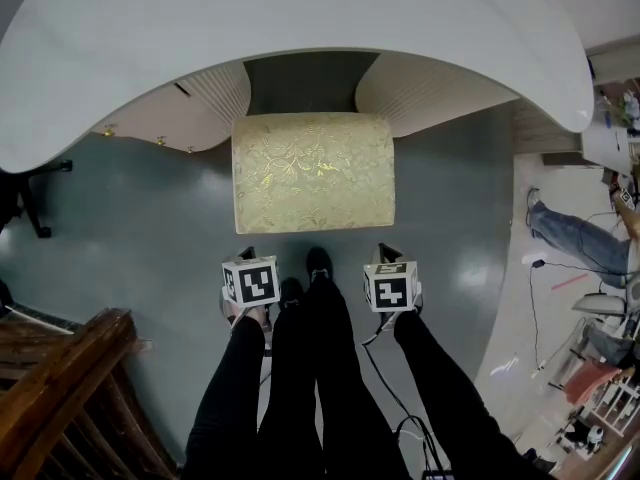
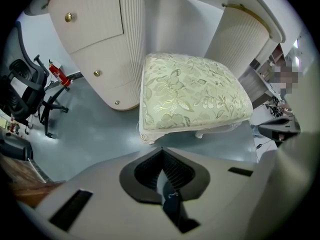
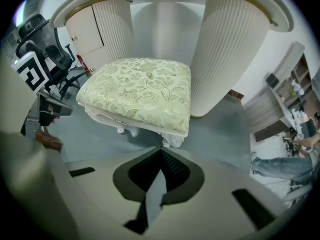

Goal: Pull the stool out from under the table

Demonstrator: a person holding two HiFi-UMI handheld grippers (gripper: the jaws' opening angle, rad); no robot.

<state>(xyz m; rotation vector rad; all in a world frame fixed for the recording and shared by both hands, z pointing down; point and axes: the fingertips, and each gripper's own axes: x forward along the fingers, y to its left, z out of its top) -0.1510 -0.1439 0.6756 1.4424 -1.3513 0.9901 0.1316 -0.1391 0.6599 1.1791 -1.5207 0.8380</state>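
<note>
The stool [image 1: 312, 171] stands at the table's [image 1: 300, 28] near edge, its back seemingly just under. The left gripper [image 2: 161, 151] and right gripper [image 3: 161, 149] hang near its front, jaws pressed together on nothing.

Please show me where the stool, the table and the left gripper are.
stool [image 1: 313, 171], head view, middle of the seat cushion.
table [image 1: 300, 18], head view, bare white top.
left gripper [image 2: 161, 153], left gripper view, between its fingertips.
</note>
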